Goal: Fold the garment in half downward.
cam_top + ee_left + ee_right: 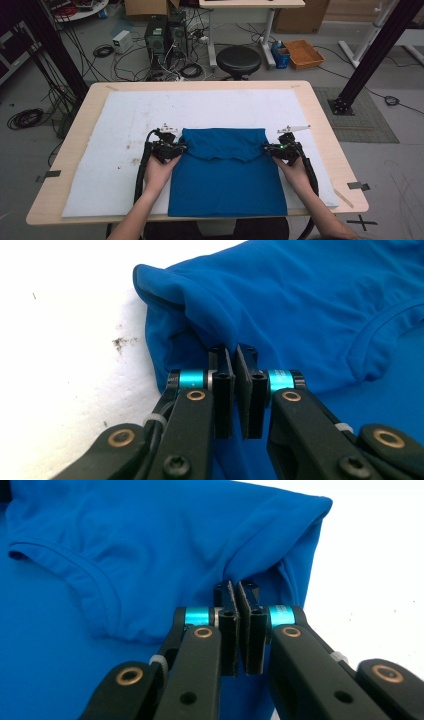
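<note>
The table (320,130), a light wooden one, carries a white mat (125,120) that covers most of its top. On the mat, at the middle of the table's near edge, lies a blue shirt (225,185), its upper part folded down toward the near edge so that the collar faces up. The shirt's lower hem reaches the table's near edge. The left tool (179,148) sits at the shirt's left fold edge, toward the table's left side, its jaws pressed together on a pinch of blue cloth (220,335). The right tool (269,148) sits at the right fold edge, jaws likewise clamped on the cloth. A small dark stain (120,342) marks the mat just beside the left fold.
</note>
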### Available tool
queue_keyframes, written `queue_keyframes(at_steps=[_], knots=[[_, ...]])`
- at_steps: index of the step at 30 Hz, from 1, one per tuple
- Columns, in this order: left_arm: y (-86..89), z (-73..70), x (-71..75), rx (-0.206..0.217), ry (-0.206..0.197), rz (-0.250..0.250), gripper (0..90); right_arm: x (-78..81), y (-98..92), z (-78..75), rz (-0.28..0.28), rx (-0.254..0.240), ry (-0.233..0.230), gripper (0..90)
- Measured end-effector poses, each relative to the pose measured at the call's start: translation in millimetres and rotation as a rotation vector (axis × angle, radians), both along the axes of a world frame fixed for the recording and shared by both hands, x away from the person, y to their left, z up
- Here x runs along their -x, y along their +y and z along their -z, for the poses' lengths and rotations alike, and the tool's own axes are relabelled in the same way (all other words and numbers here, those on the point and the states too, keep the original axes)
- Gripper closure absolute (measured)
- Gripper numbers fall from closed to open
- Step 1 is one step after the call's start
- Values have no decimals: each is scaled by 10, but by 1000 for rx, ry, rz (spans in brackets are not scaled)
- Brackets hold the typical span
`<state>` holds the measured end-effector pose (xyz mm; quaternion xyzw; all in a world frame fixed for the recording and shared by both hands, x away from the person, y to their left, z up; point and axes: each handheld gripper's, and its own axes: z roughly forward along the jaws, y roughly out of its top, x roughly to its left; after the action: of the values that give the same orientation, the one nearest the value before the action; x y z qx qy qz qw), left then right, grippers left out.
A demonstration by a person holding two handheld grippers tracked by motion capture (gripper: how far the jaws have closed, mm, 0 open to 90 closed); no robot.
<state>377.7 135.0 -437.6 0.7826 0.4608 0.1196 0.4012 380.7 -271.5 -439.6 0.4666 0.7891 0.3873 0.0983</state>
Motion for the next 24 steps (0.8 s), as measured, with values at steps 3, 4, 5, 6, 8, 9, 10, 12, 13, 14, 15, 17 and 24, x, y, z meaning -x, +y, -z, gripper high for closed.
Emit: queue_keyframes(at_steps=[3,4,5,6,8,9,10,12,13,14,15,17,24], knots=[[20,-49,7,3,-12,9,858,25,-1,-38,-7,-4,-19,884],[24,-66,7,-3,-14,7,857,27,-7,-50,-10,-2,-28,884],[30,-81,11,-9,-20,3,857,31,-9,-62,-7,-4,-31,884],[36,-91,13,-8,-23,-1,856,32,-11,-70,-4,-6,-31,884],[47,-106,11,0,-19,7,856,33,-14,-75,-5,-8,-31,884],[46,-111,10,-1,-20,10,856,34,-12,-75,-6,-10,-34,884],[45,-115,10,0,-22,12,856,37,-12,-77,-8,-9,-34,884],[34,-124,9,-15,-30,12,843,41,-9,-82,-9,-8,-39,884],[26,-125,6,-28,-35,11,796,40,-8,-83,-9,-6,-39,884],[21,-126,3,-33,-27,6,737,39,-9,-82,-11,-5,-39,884],[24,-121,-3,-24,-24,11,738,39,-8,-80,-9,-6,-39,884],[17,-106,-13,-23,-14,12,736,37,-11,-78,-9,-5,-39,884],[7,-126,0,-1,-16,23,845,40,-14,-76,-8,-8,-38,888]])
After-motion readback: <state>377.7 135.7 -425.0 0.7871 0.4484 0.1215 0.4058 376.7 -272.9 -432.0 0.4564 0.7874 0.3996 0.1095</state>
